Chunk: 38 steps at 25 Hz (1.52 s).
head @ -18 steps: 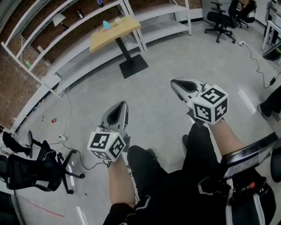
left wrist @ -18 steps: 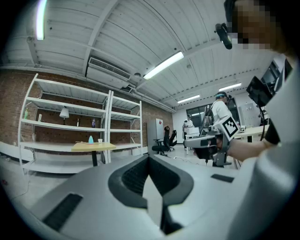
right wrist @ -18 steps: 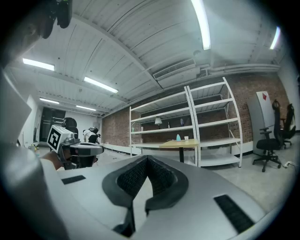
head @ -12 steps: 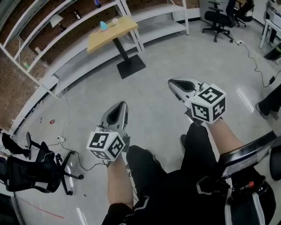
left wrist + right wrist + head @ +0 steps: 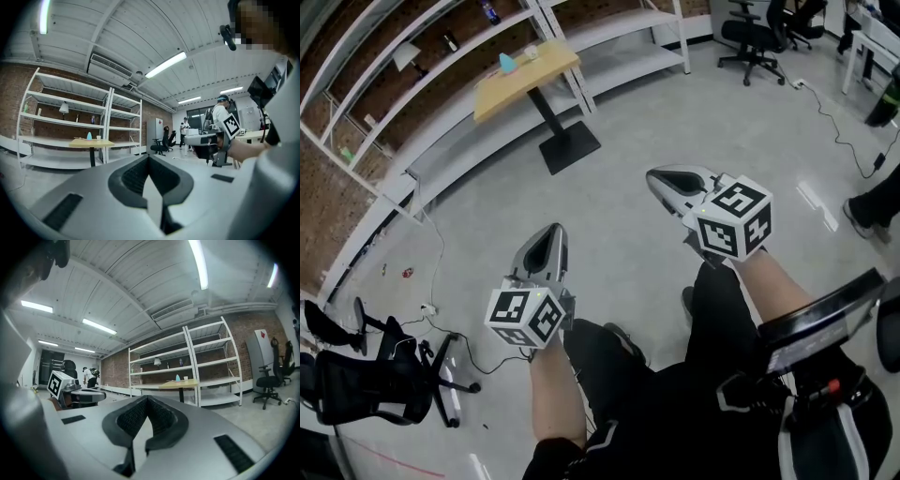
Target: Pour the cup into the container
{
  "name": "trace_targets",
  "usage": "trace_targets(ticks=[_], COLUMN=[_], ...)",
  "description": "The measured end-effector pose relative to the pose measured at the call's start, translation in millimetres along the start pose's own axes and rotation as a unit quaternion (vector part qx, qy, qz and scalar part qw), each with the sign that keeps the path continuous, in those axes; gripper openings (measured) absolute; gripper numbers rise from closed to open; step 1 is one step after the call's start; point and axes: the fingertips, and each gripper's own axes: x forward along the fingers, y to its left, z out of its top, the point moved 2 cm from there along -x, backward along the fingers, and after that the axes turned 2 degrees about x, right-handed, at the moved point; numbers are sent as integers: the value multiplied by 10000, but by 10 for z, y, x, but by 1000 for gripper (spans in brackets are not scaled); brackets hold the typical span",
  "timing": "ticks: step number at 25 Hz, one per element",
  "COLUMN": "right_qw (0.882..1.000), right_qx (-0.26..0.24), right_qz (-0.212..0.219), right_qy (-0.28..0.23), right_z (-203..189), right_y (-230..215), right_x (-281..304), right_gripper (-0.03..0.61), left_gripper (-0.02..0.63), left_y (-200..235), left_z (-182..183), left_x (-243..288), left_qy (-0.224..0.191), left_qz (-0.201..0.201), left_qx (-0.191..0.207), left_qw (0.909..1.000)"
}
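Note:
A small wooden table point(image 5: 546, 68) stands far ahead by the shelves, with a blue container point(image 5: 506, 63) and a small white cup point(image 5: 531, 53) on it. Both gripper views show them small and distant: the blue container point(image 5: 89, 136) and cup point(image 5: 98, 138), and again the container point(image 5: 177, 378) and cup point(image 5: 185, 378). My left gripper point(image 5: 551, 231) and right gripper point(image 5: 655, 177) are held over my lap, pointing at the floor ahead. Both are shut, with nothing between the jaws. The right gripper point(image 5: 206, 139) shows in the left gripper view, and the left gripper point(image 5: 77, 392) in the right gripper view.
White metal shelving point(image 5: 431, 56) runs along the brick wall behind the table. An office chair point(image 5: 750, 37) stands at the back right. Another chair point(image 5: 366, 370) lies tipped at the lower left, with cables point(image 5: 441, 281) on the floor. A person's leg point(image 5: 872, 206) shows at the right edge.
The head view has shifted, so the table and shelves sit further up and left in the frame. Both grippers stay shut and hold about the same pose over my lap.

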Motion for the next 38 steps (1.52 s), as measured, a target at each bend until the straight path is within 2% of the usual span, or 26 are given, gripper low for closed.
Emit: trace_targets(ticks=[13,19,26,31,38], right_qw=[10000,9998,9999,9998,9999], right_qx=[23,112,82,-25,27], right_qz=[-38,17,-58,72,84], right_qy=[63,135,-92,-175,-101], right_z=[-147,-276,-56,80,-8], right_y=[-143,-353,-524,-490,-926], right_x=[192,441,760,1130,1630], right_gripper=[2,2,2,2,2], left_gripper=[-2,-2,-2,-2,-2], left_y=[96,225,491,853,1367], left_z=[-288,-405,-304,-200,-275], left_x=[163,466,592,642,1285], left_qy=[120,285,238,127,112], left_qz=[-54,-281,-181,-41,-68], left_qx=[-186,-110,-79,-3,-215], left_qw=[9997,9991,9995,9999,9997])
